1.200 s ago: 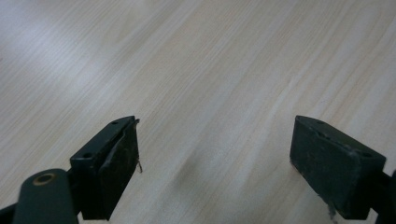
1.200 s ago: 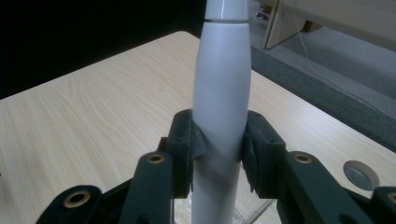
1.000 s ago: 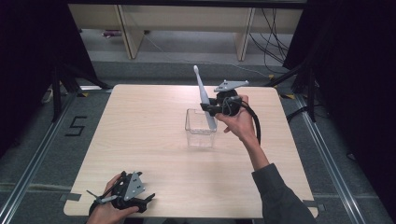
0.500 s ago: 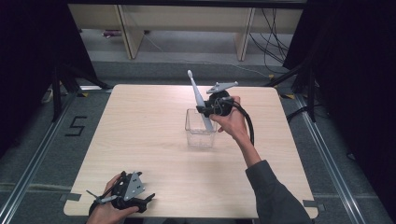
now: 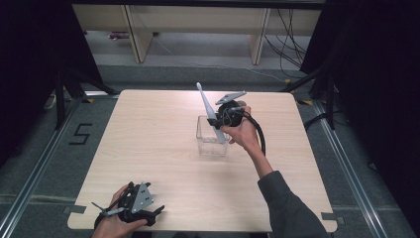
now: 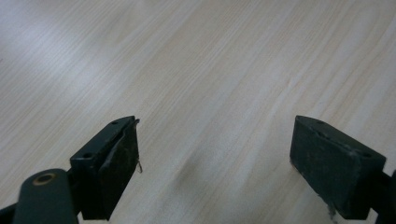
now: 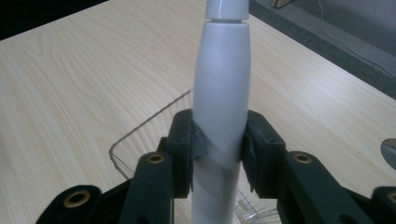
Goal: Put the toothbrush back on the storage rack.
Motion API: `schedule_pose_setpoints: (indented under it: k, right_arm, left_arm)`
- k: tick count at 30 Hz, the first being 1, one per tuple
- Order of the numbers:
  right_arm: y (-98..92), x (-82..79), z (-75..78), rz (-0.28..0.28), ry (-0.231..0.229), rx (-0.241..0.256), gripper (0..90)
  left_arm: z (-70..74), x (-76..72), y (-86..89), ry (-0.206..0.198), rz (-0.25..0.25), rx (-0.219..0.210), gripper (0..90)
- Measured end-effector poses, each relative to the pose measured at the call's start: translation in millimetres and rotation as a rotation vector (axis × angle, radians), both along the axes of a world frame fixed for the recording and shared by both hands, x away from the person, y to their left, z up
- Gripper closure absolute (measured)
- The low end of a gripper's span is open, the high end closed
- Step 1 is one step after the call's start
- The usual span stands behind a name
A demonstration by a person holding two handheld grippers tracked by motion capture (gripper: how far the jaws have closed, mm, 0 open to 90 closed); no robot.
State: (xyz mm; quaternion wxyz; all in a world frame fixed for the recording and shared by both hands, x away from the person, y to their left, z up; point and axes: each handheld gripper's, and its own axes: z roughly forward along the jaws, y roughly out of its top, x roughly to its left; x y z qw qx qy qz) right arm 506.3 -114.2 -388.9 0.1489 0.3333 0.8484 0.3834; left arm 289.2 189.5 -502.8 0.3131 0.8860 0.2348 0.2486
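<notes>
A white electric toothbrush [image 5: 209,113] leans up and to the left over a clear square container [image 5: 204,144] at the table's middle. My right gripper [image 5: 223,120] is shut on its thick handle [image 7: 222,93], and the handle's lower end reaches down into the container [image 7: 135,140]. In the right gripper view both jaws press on the handle's sides. My left gripper [image 5: 141,215] rests at the table's front left edge, held in a hand. Its jaws stand wide apart [image 6: 215,158] over bare wood with nothing between them.
The light wooden table [image 5: 148,129] is bare around the container. A black cable [image 5: 260,136] loops from the right gripper along the forearm. Shelving legs and cables stand on the floor beyond the far edge.
My right gripper has carried the toothbrush left and lower, so its bottom end now sits in the container. The left gripper has stayed put.
</notes>
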Motion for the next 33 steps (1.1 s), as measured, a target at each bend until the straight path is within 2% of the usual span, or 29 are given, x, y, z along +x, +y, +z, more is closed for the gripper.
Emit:
schedule_pose_setpoints:
  k: [4,6,8,9,10,11,12,13,14,16,19,21,24,25,28,29,33]
  right_arm:
    - [2.8,2.1,-2.6,0.008,0.004,-0.014,66.9]
    - [4.6,4.3,-6.2,0.017,-0.013,-0.011,66.9]
    - [6.1,4.8,-7.2,0.016,0.012,-0.019,66.9]
    - [6.2,6.2,-8.5,0.019,0.003,-0.034,66.9]
    - [7.0,6.5,-9.5,0.021,0.015,-0.031,66.9]
    - [8.0,7.1,-11.2,0.019,0.011,-0.031,66.9]
    - [8.6,8.6,-12.9,0.017,-0.015,-0.033,66.9]
    - [8.8,7.2,-11.5,0.013,0.02,-0.039,66.9]
    - [10.2,8.4,-14.3,0.02,0.001,-0.041,66.9]
    - [11.2,8.6,-14.8,0.025,0.025,-0.05,66.9]
    - [13.1,10.1,-18.1,0.023,0.031,-0.059,67.0]
    - [14.1,11.7,-21.0,0.017,0.011,-0.06,66.9]
    - [14.2,12.7,-22.1,0.028,0.03,-0.079,66.9]
    - [14.9,13.5,-24.4,0.027,0.012,-0.081,66.9]
    - [15.7,13.1,-25.0,0.021,0.048,-0.081,66.9]
    - [16.1,13.8,-27.6,0.018,0.037,-0.089,66.9]
    - [16.2,15.2,-31.5,0.015,0.056,-0.11,66.9]
  left_arm:
    - [-0.3,-0.1,-0.4,-0.004,0.005,-0.005,15.1]
    - [0.1,-0.1,-0.1,-0.002,0.0,-0.001,15.1]
    - [0.1,0.0,0.1,-0.002,0.0,0.0,15.1]
    - [0.2,-0.1,0.1,-0.002,0.0,0.0,15.1]
    - [0.3,-0.2,0.1,-0.001,-0.001,0.001,15.1]
    - [0.3,-0.2,0.1,-0.001,-0.002,0.001,15.1]
    - [0.2,-0.1,0.1,0.0,-0.002,0.001,15.0]
    - [0.0,-0.1,-0.1,0.0,-0.002,0.002,15.1]
    - [-0.1,-0.1,-0.2,0.0,-0.003,0.002,15.0]
    - [0.1,-0.2,-0.2,0.001,-0.003,0.003,15.1]
    - [0.5,-0.3,0.0,-0.001,-0.001,0.001,15.1]
    - [0.5,-0.2,0.1,-0.003,0.0,0.001,15.0]
    - [0.6,-0.3,0.0,-0.002,-0.002,0.001,15.1]
    - [0.5,-0.3,-0.1,-0.003,0.0,0.0,15.1]
    - [0.5,-0.3,0.0,-0.002,-0.001,0.001,15.1]
    - [0.3,-0.3,-0.2,-0.004,0.002,-0.002,15.1]
    - [0.3,-0.3,-0.2,-0.004,0.002,0.0,15.1]
